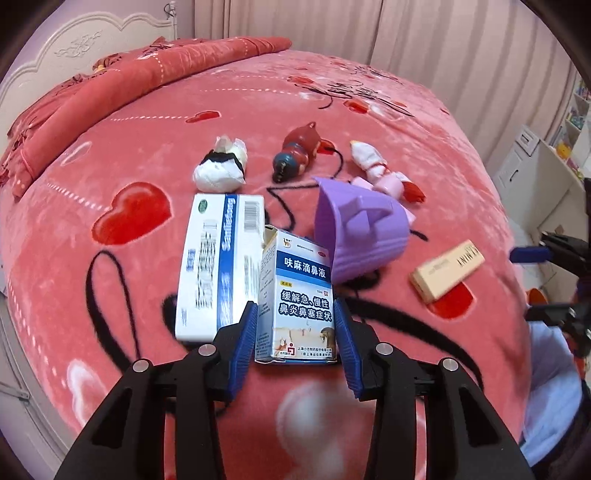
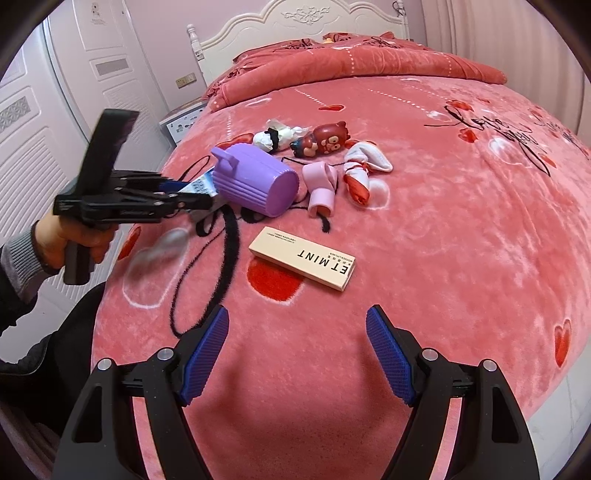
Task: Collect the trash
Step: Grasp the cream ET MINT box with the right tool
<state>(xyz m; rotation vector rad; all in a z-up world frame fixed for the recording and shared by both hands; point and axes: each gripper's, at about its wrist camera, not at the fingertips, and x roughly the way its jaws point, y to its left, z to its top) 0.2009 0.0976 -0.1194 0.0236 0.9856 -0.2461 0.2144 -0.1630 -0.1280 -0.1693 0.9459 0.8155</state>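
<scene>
My left gripper (image 1: 295, 314) has its blue pads on both sides of a small blue-and-white medicine box (image 1: 297, 299) on the pink bed; the pads look against its sides. A larger white-and-blue box (image 1: 218, 262) lies just left of it. A purple toy bucket (image 1: 360, 236) lies on its side behind; it also shows in the right wrist view (image 2: 258, 181). A beige mint box (image 2: 303, 262) lies ahead of my right gripper (image 2: 297, 325), which is open and empty above the blanket. Crumpled tissue wads (image 1: 221, 166) (image 2: 364, 166) lie farther back.
A red bear toy (image 2: 321, 142) and a pink roll (image 2: 321, 184) lie among the trash. A folded red quilt (image 2: 351, 62) and white headboard (image 2: 295, 22) are at the bed's far end. A wardrobe (image 2: 44, 110) stands left of the bed.
</scene>
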